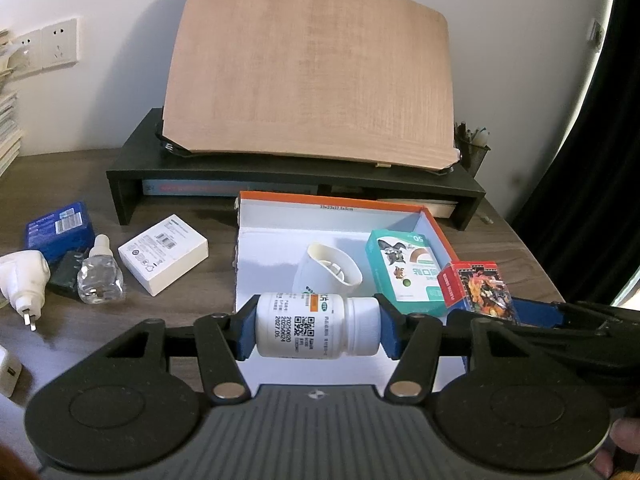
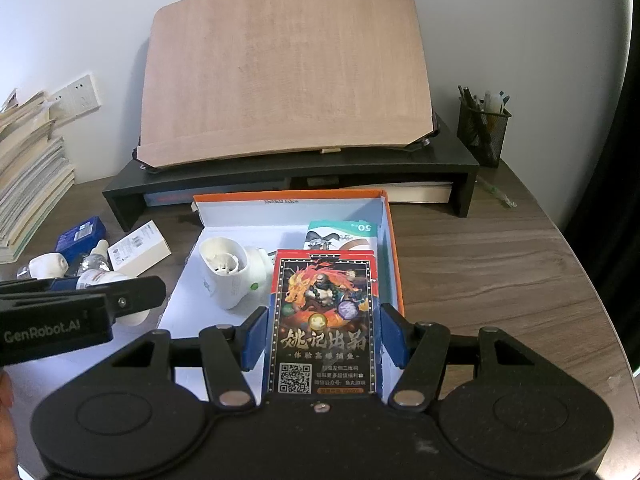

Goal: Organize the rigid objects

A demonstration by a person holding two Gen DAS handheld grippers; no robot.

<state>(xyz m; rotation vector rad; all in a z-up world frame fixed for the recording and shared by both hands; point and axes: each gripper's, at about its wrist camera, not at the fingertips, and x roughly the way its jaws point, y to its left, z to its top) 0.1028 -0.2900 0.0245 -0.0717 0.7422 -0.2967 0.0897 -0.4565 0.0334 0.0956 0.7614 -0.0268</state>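
Observation:
My left gripper (image 1: 318,330) is shut on a white pill bottle (image 1: 316,330), held sideways over the near edge of the orange-rimmed white box (image 1: 256,240). My right gripper (image 2: 322,334) is shut on a playing-card pack (image 2: 324,320) with a dragon picture, held upright above the box's (image 2: 292,210) right part; the same pack (image 1: 476,292) shows at the right of the left wrist view. In the box lie a white plug-in device (image 2: 230,276) and a teal plaster box (image 1: 404,272). The left gripper's side (image 2: 80,312) shows at the left of the right wrist view.
Left of the box on the desk lie a white carton (image 1: 164,254), a clear small bottle (image 1: 100,276), a blue pack (image 1: 58,226) and a white plug (image 1: 24,280). Behind stands a black riser (image 1: 280,172) bearing a tilted wooden board (image 1: 312,68). A mesh pen cup (image 2: 482,128) stands back right, stacked books (image 2: 28,168) left.

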